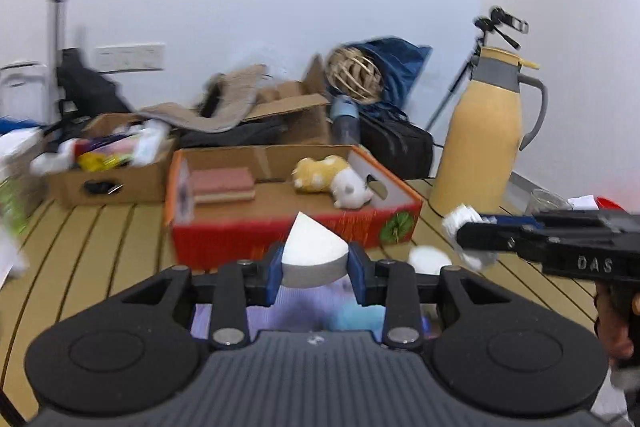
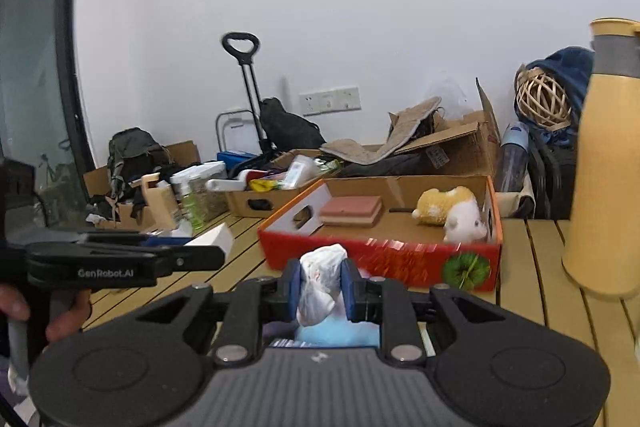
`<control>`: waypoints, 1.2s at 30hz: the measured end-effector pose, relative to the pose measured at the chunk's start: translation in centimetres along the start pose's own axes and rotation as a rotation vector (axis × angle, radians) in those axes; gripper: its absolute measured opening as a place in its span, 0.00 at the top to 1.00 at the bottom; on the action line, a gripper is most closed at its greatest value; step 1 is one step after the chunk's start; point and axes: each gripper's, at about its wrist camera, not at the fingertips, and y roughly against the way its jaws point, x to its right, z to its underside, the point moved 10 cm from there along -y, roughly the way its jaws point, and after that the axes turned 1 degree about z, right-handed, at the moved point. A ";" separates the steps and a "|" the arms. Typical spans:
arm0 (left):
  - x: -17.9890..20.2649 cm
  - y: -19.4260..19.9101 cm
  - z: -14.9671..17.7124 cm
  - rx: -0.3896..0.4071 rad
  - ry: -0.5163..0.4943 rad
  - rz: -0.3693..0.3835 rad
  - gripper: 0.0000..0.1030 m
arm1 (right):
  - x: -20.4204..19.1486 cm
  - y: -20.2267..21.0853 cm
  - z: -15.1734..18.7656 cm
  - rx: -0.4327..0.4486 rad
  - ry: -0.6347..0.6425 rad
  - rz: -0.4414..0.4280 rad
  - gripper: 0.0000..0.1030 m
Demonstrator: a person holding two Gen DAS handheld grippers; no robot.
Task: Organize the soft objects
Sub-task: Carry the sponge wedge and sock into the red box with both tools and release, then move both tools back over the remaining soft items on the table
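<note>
While both tools hang above the slatted wooden table (image 1: pixel 100 227), each is clenched on a load. Left gripper (image 1: pixel 315 269): blue pads pressed on either side of a white wedge-shaped foam block (image 1: pixel 312 247), point of the wedge facing away. Right gripper (image 2: pixel 321 289): pads squeezed on a crumpled white plastic bag (image 2: pixel 322 275), which bulges above and below the jaws. Beyond both, on the table, sits a shallow red-sided cardboard box (image 1: pixel 400 203), open at the top. Inside it: a pink rectangular sponge pad (image 1: pixel 222 183) toward the left end, a yellow-and-white plush toy (image 1: pixel 320 173) and a white plush toy (image 1: pixel 352 191) touching each other at the right end. A tall yellow thermos jug with grey handle (image 1: pixel 486 135) stands just right of the box. A small white round object (image 1: pixel 430 259) lies on the table near the box front; blurred, kind unclear. Cluttered brown cardboard boxes (image 2: pixel 272 195) behind
</note>
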 end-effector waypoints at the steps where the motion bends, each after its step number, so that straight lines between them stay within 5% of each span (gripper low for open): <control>1: -0.8 -2.2 -1.4 -0.014 -0.007 -0.008 0.67 | 0.9 -1.5 -1.3 -0.006 0.004 0.009 0.80; 7: -7.1 -12.9 -5.4 -0.147 0.020 -0.075 0.66 | 5.3 -14.0 -7.5 -0.136 -0.010 0.016 0.79; 13: -12.0 -20.4 -5.1 -0.283 0.014 -0.131 0.63 | 9.0 -26.9 -8.2 -0.294 -0.022 0.078 0.79; 16: -13.6 -22.1 -4.7 -0.309 0.032 -0.163 0.31 | 9.7 -31.1 -7.4 -0.338 -0.055 0.083 0.78; 19: -14.3 -23.0 -4.6 -0.297 0.056 -0.161 0.24 | 9.6 -34.0 -6.6 -0.358 -0.064 0.076 0.70; 20: -14.4 -23.1 -4.6 -0.294 0.063 -0.159 0.23 | 9.7 -34.6 -6.6 -0.343 -0.066 0.087 0.56; 22: -14.6 -23.2 -4.4 -0.293 0.079 -0.159 0.23 | 9.9 -34.9 -6.7 -0.317 -0.084 0.102 0.48; 29: -14.5 -21.1 -5.0 -0.283 0.096 -0.159 0.23 | 10.6 -31.5 -7.7 -0.293 -0.103 0.106 0.49; 36: -11.6 -12.5 -7.0 -0.197 0.102 -0.118 0.23 | 9.7 -22.2 -10.0 -0.268 -0.122 0.110 0.49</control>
